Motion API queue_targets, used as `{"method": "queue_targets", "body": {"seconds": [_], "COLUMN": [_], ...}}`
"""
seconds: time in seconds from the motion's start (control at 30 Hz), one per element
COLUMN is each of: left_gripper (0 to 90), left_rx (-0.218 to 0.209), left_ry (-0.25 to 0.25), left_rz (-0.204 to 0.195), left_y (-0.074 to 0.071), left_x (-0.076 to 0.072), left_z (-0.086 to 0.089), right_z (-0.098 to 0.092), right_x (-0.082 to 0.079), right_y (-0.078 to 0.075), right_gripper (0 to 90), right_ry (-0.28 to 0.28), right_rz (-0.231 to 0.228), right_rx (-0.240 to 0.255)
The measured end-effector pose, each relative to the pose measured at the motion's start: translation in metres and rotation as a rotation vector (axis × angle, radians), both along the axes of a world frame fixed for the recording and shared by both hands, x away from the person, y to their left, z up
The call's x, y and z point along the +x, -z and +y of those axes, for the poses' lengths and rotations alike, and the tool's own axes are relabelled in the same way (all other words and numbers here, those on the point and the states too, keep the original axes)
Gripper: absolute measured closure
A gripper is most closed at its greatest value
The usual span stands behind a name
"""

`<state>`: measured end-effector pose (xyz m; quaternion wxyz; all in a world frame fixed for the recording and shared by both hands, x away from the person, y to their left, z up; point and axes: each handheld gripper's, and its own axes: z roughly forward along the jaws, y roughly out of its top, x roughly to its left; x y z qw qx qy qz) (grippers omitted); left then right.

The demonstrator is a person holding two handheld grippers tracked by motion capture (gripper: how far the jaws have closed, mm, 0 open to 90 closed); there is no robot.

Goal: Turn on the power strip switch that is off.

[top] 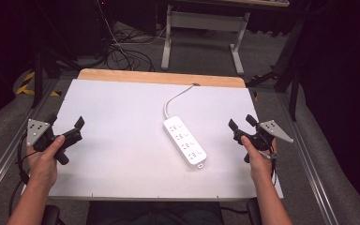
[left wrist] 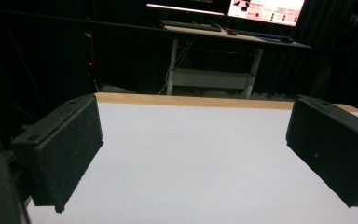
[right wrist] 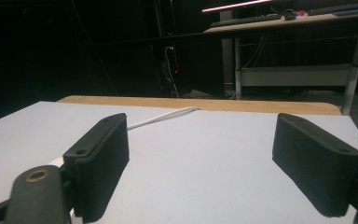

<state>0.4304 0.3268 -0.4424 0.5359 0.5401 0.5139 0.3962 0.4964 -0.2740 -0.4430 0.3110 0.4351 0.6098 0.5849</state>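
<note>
Centrally, a white power strip (top: 184, 141) lies flat on the white table (top: 117, 154), set at a slant with its sockets facing up; it is the landmark for everything else. Its white cable (top: 175, 97) leaves the far end of the strip, curves away and runs to the wooden edge (top: 161, 76) at the back of the table, where it drops out of sight. Well to the left of the strip, the person's left hand (top: 44, 154) holds the left gripper (top: 65, 125) just above the table near its left edge; its two black jaws stand wide apart with nothing between them, and the left gripper view confirms this, showing bare white table between the jaws. A grey three-cornered plate (top: 36, 131) sits on top of it. Right of the strip, and nearer to it than the left one is, the right hand (top: 257, 157) holds the right gripper (top: 242, 123) above the table's right edge, its jaws likewise spread and clamped on nothing. In the right gripper view the cable shows as a thin white line (right wrist: 161, 116) beyond the left jaw, and a small white sliver low beside that jaw may be the strip, though I cannot tell for sure. Beyond the strip, past the table's far edge, stands a desk with a white frame (top: 204, 26) on a grey floor strewn with dark cables (top: 122, 54).
</note>
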Motion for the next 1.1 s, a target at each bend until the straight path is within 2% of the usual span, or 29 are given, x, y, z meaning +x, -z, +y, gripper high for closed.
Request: {"method": "queue_targets", "body": {"seconds": [0.27, 0.3, 0.33, 0.47, 0.5, 0.53, 0.7, 0.73, 0.8, 0.87, 0.9, 1.0, 1.1], "left_gripper": [4.3, 4.3, 4.4, 4.5, 4.5, 4.6, 4.6, 4.7, 4.7, 4.7, 4.7, 4.9, 4.9], "left_rx": [0.000, 0.001, 0.001, 0.000, -0.002, 0.001, -0.002, -0.001, -0.001, -0.001, -0.001, -0.002, -0.002], "left_ry": [0.003, 0.005, 0.005, 0.006, 0.006, 0.009, 0.010, 0.011, 0.012, 0.012, 0.013, 0.013, 0.015], "left_rz": [0.000, 0.000, 0.000, -0.002, -0.002, 0.001, 0.000, 0.000, 0.000, 0.000, 0.000, 0.000, -0.001], "left_y": [0.000, 0.000, 0.000, 0.000, 0.000, 0.000, 0.000, 0.000, 0.000, 0.000, 0.000, 0.000, 0.000], "left_x": [0.002, 0.002, 0.002, 0.003, 0.003, 0.003, 0.003, 0.004, 0.004, 0.004, 0.004, 0.004, 0.004], "left_z": [0.000, -0.001, -0.001, -0.001, -0.002, -0.001, -0.001, -0.002, -0.002, -0.002, -0.002, -0.002, -0.002], "right_z": [-0.001, -0.002, -0.002, -0.004, -0.004, -0.004, -0.004, -0.004, -0.005, -0.005, -0.004, -0.005, -0.005], "right_x": [-0.001, -0.002, -0.002, -0.003, -0.003, -0.004, -0.005, -0.006, -0.006, -0.008, -0.009, -0.010, -0.011], "right_y": [0.000, -0.001, -0.001, -0.002, -0.002, -0.002, -0.003, -0.004, -0.004, -0.006, -0.007, -0.009, -0.011], "right_gripper": [23.5, 29.6, 29.6, 43.3, 43.3, 50.4, 57.5, 63.9, 66.9, 74.5, 79.3, 85.9, 90.0], "right_ry": [0.010, 0.010, 0.010, -0.005, -0.005, -0.019, -0.036, -0.051, -0.060, -0.083, -0.101, -0.140, -0.165], "right_rz": [0.003, 0.002, 0.002, -0.006, -0.006, -0.006, -0.006, -0.012, -0.012, -0.002, 0.018, 0.086, 0.106], "right_rx": [0.012, 0.013, 0.013, 0.010, 0.010, 0.006, 0.008, 0.016, 0.018, 0.016, 0.015, 0.032, 0.032]}}
